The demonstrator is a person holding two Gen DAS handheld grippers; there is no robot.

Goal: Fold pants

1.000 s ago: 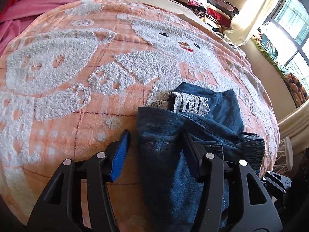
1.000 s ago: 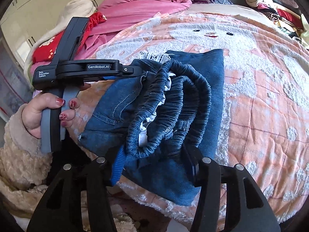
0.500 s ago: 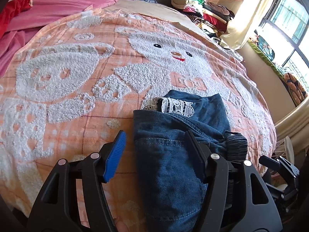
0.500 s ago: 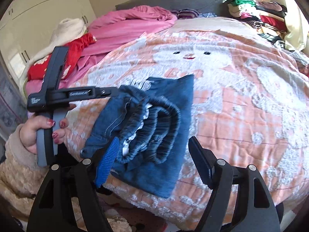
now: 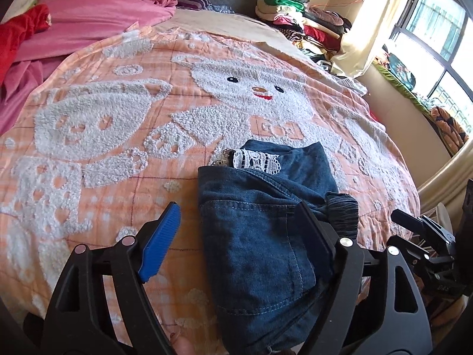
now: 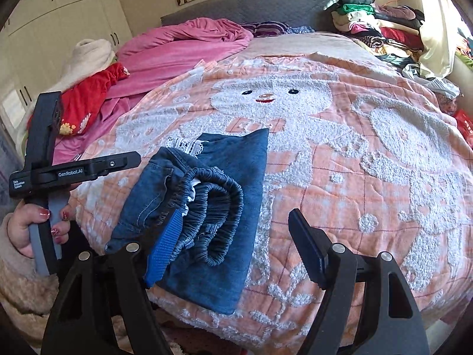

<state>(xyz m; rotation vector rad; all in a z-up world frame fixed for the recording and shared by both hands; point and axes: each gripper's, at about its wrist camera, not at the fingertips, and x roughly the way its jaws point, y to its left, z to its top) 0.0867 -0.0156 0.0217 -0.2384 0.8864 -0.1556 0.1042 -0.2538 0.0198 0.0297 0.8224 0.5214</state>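
- Left wrist view: the jeans [image 5: 260, 236] sit folded into a chunky bundle near the front edge of the bed, on the orange blanket [image 5: 103, 153] with the white teddy bear [image 5: 251, 94] stitched on it.
- A strip of white lace trim [image 5: 255, 161] pokes out at the far end of the bundle, and the gathered waistband [image 5: 343, 207] bulges out on its right side.
- The left gripper [image 5: 236, 233] has its fingers spread wide. The blue pad sits over bare blanket just left of the denim, while the black finger is over the bundle's right part. Can't tell if either one actually touches anything.
- Pink bedding [image 5: 97, 14] is bunched up at the far left corner, with a pile of clothes [image 5: 295, 14] at the far right corner.
- Right wrist view: the right gripper [image 6: 233, 245] is also spread wide and pinching nothing. Its blue pad overlaps the waistband, and its black finger hangs over the blanket to the right.
- The left hand [image 6: 35, 227], red nails, grips the other tool's handle off the bed's left edge, beside the bundle.
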